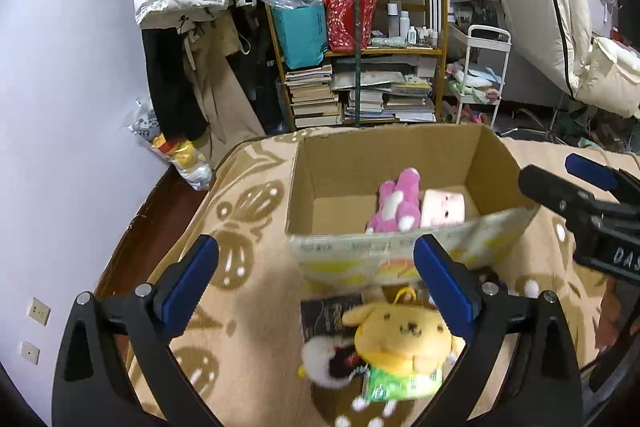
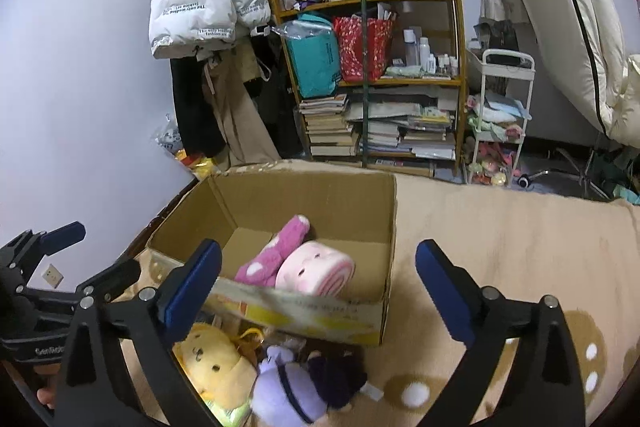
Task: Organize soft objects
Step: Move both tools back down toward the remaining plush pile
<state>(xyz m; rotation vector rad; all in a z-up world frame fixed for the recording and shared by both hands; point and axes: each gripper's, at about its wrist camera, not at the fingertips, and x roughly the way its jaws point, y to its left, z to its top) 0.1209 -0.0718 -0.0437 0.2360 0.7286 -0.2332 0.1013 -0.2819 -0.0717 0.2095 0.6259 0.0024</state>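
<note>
Partly, the cardboard box's [image 2: 320, 315] front wall hides the pink plush [image 2: 276, 255].

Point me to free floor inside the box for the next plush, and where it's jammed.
Free: the cardboard box floor along its left wall, left of the pink plush. The right half is taken by it and the pink roll plush. Crowded: blanket in front of the box, with the yellow dog plush and purple plush.
</note>
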